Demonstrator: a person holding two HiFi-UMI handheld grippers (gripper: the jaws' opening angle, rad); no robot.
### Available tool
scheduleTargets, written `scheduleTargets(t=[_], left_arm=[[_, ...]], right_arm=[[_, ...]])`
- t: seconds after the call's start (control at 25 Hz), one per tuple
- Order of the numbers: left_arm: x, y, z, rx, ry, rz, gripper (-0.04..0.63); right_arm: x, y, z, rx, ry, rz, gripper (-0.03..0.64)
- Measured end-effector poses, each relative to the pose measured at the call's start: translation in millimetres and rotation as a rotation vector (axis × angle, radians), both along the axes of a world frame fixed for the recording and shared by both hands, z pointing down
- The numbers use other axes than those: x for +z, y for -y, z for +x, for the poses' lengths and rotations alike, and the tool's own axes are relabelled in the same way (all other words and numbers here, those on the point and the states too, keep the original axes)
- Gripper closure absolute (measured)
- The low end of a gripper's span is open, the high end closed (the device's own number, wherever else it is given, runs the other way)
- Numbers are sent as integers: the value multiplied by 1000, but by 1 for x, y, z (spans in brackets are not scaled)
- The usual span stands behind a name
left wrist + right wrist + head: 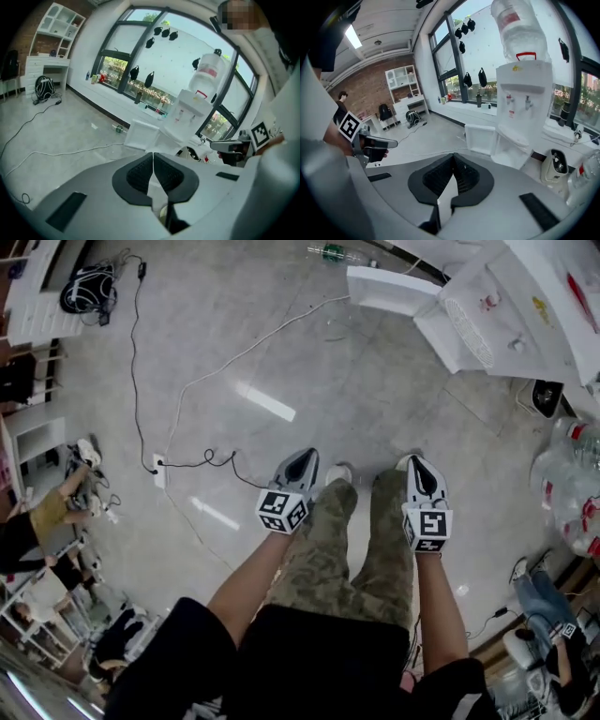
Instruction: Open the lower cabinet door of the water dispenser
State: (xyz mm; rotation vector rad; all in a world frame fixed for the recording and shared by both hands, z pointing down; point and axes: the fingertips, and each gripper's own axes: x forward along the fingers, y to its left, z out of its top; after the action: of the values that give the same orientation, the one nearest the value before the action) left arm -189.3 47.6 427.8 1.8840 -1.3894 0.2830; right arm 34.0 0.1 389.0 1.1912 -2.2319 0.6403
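On the water dispenser [524, 89] the lower cabinet door [480, 138] stands open, so I judge the task done; my left gripper [302, 463] and right gripper [419, 465] are closed and empty.

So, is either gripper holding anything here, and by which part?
Nothing is held. The left gripper and the right gripper both have their jaws together and empty, well apart from the water dispenser.

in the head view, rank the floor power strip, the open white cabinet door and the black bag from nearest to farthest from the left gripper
From the left gripper:
1. power strip, on the floor to its left.
2. open cabinet door, ahead and to the right.
3. black bag, far off at the upper left, by the white furniture.
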Motion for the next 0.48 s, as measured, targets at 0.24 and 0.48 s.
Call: scheduleTargets(t=[0.24,0.48], left_arm=[[-146,-1,-34,7,16,148,588],[-301,-17,-42,97,10,350,586]], right_arm=[[-122,-30,-27,12,14,49,617],[-252,-48,-55,48,34,160,618]])
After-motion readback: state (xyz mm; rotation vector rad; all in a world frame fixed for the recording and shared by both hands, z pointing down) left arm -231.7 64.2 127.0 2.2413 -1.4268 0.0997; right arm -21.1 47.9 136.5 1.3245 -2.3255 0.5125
